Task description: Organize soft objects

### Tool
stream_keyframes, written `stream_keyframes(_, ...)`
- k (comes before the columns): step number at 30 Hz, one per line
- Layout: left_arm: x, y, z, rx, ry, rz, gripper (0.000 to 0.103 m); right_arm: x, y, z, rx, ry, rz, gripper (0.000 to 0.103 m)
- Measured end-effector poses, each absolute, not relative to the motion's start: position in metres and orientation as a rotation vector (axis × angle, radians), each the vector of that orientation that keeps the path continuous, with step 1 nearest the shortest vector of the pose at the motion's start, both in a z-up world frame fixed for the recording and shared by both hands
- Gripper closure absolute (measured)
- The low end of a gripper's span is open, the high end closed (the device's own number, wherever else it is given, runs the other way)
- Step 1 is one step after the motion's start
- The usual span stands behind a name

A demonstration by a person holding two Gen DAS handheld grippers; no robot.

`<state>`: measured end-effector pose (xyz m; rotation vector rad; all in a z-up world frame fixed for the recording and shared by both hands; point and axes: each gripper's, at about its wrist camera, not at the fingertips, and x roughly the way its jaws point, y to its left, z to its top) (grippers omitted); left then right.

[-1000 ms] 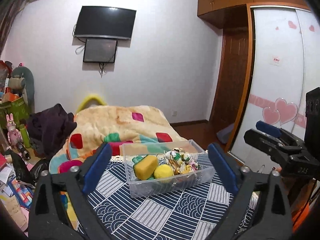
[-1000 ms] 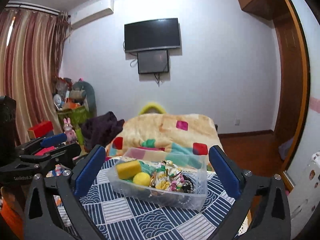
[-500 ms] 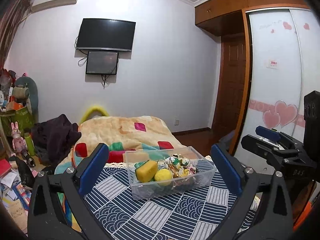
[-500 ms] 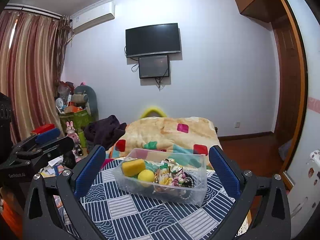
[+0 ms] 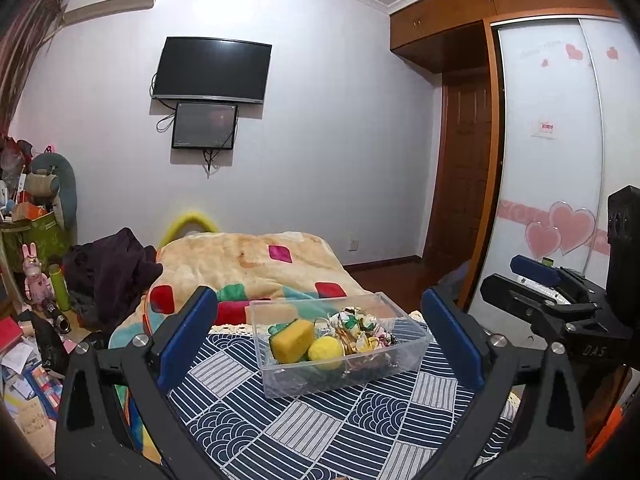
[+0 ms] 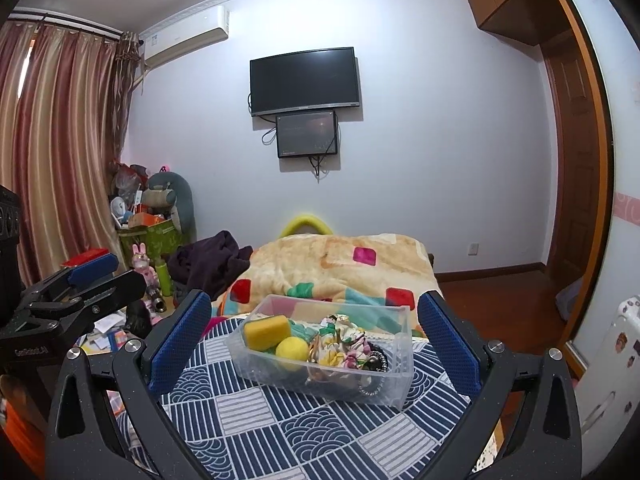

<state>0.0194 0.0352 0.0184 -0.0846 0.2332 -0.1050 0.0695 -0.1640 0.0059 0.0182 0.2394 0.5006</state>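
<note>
From my left wrist view, the left gripper [image 5: 318, 332] hangs spread and empty before the clear bin [image 5: 408, 350], which holds one yellow sponge [image 5: 292, 340] and one yellow ball [image 5: 326, 352].

Right wrist view: the right gripper [image 6: 314, 334] is equally wide, holding nothing. The soft things lie inside the bin, fitting sorting done or unloading ahead.

My left black plastic two-finger gripper [image 5: 320, 344] fills the bottom of the left wrist frame. Each finger has a blue bumpy pad [image 5: 188, 336] on its inner side and round silver screws [image 5: 141, 340] on top. My right black plastic two-finger gripper [image 6: 316, 340] looks the same in the right wrist frame, with blue pads [image 6: 448, 344] and silver screws [image 6: 496, 346]. At its left edge I see white letters [image 6: 30, 352] on black.
</note>
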Motion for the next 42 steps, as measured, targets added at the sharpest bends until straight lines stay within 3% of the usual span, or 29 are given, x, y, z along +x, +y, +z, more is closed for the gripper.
stream_keyframes(42, 0.0233, 0.0354, 0.0138, -0.096, 0.239, -0.112, 0.000, 0.0693, -0.1601, 0.0041, 0.022, 0.256, 0.509, 0.000)
